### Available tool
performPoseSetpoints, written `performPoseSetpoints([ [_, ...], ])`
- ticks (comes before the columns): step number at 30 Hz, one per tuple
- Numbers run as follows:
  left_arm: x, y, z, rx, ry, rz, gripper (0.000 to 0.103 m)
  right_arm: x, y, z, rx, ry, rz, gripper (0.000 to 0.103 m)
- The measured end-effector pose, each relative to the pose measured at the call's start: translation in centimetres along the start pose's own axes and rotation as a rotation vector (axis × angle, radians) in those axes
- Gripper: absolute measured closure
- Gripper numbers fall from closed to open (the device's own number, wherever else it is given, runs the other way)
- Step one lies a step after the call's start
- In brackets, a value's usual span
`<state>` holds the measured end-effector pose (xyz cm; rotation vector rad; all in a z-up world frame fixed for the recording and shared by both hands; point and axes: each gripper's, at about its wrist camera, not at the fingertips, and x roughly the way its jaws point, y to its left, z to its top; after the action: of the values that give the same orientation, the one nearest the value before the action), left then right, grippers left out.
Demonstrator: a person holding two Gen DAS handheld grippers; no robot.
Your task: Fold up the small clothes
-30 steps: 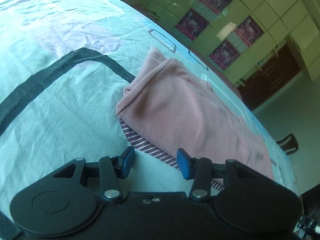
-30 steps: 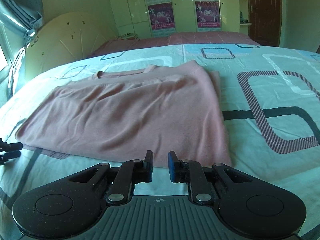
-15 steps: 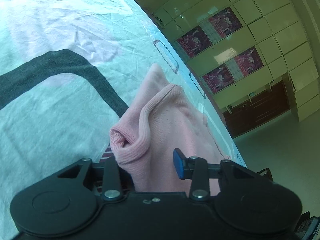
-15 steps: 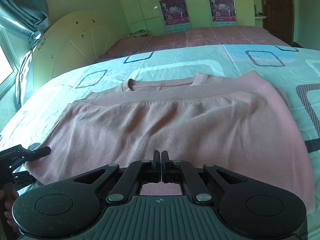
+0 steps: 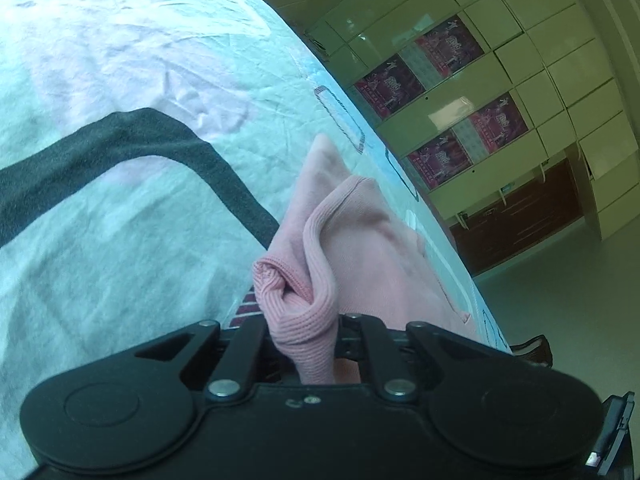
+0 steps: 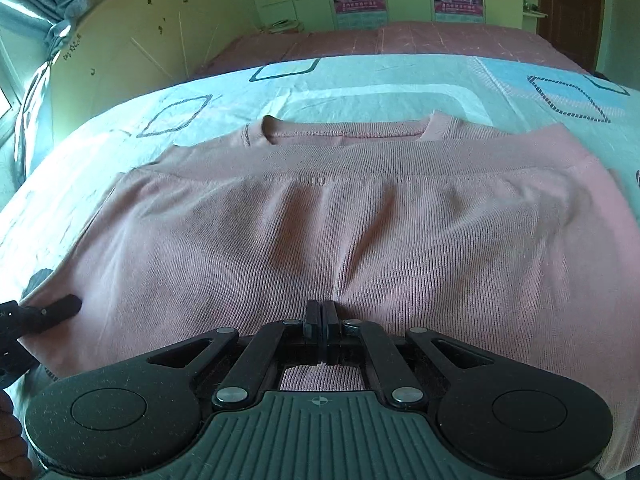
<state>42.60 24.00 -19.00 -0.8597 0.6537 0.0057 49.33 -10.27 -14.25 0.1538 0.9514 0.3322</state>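
A pink knit shirt point(image 6: 320, 208) lies folded across a pale blue patterned bed sheet point(image 6: 360, 92), neckline at the far side. My right gripper point(image 6: 320, 312) is shut at the shirt's near edge, and creases in the fabric run into its tips. At the shirt's left corner my left gripper point(image 6: 52, 310) reaches in. In the left wrist view that corner of the pink shirt point(image 5: 360, 248) is bunched and lifted, and the jaws of my left gripper point(image 5: 304, 328) are closing tight on it; the cloth hides their pads.
The sheet point(image 5: 120, 240) carries a dark curved band point(image 5: 160, 140). Pale green wardrobes with posters point(image 5: 460, 120) and a brown door point(image 6: 576, 8) stand past the bed. A rounded headboard point(image 6: 140, 40) and curtain point(image 6: 36, 12) are at the left. A hand point(image 6: 8, 420) shows at bottom left.
My left gripper slid onto the shirt's corner and closed on it, bunching the cloth. My right gripper shut and moved left along the near edge to the shirt's middle.
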Motion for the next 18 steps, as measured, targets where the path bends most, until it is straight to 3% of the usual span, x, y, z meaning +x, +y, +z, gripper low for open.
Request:
performPoseSetpoints([
  [11, -0.7, -0.8, -0.6, 0.016, -0.026, 0.043, 0.096, 0.0, -1.2, -0.4, -0.011, -0.029, 0.064, 0.103],
  [18, -2.6, -5.7, -1.4, 0.088, -0.099, 0.041, 0.096, -0.1, -2.7, 0.0, -0.017, -0.016, 0.153, 0.103],
])
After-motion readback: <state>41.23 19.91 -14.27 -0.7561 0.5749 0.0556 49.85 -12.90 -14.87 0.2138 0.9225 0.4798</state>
